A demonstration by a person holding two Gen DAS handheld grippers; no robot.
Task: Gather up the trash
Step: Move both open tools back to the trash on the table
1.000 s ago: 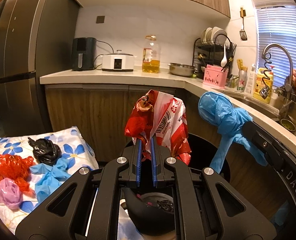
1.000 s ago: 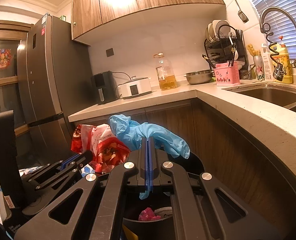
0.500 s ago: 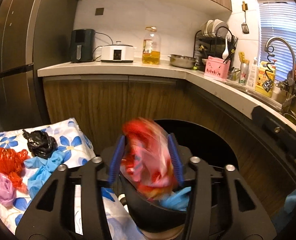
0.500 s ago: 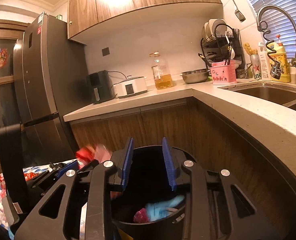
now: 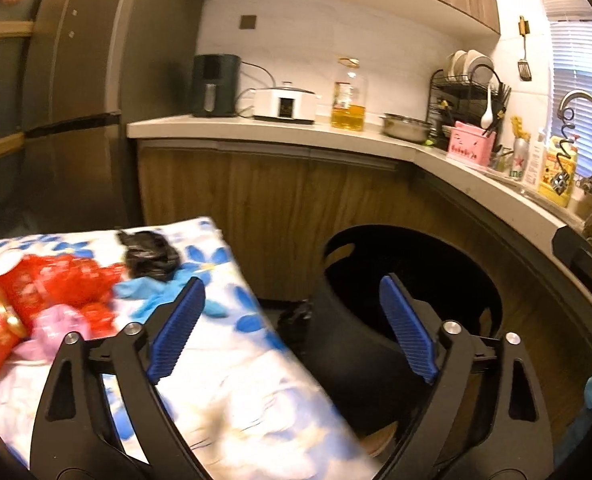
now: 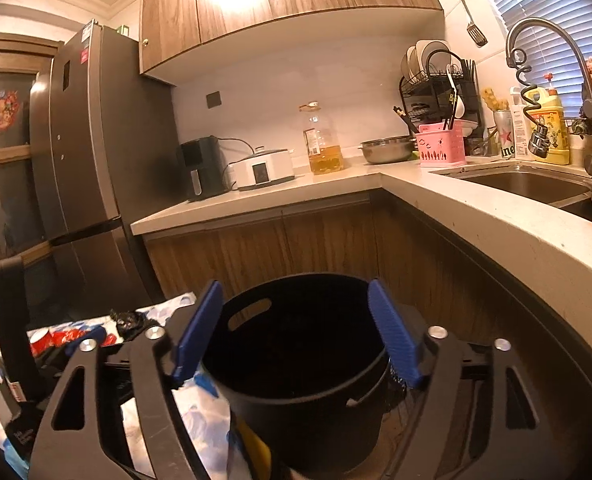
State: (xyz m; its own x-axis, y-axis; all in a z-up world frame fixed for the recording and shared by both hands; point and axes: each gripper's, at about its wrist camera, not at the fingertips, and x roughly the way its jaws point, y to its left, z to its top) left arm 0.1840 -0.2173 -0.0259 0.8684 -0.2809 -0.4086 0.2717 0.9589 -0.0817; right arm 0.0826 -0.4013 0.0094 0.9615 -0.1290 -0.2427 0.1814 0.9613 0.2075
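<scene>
My left gripper [image 5: 291,328] is opening wide with nothing between its blue pads; it hangs over the gap between the floral cloth [image 5: 231,396] and the black bin [image 5: 336,360]. On the cloth lie a crumpled black bag [image 5: 149,256], a blue glove [image 5: 155,292], red net and wrappers [image 5: 55,288] and a pink bag [image 5: 59,320]. My right gripper [image 6: 296,332] is also opening, empty, directly above the black bin [image 6: 304,400], whose inside is too dark to see. The black bag [image 6: 129,322] shows at the left.
Wooden cabinets and an L-shaped counter [image 6: 476,208] with a sink [image 6: 524,184] wrap around the bin at the back and right. A tall fridge [image 6: 83,152] stands at the left. Part of the left gripper's body [image 6: 9,320] sits at the left edge of the right wrist view.
Both grippers went from shut to wide open. The red-and-white wrapper and the blue glove they held dropped into the bin. The left gripper swung left towards the cloth.
</scene>
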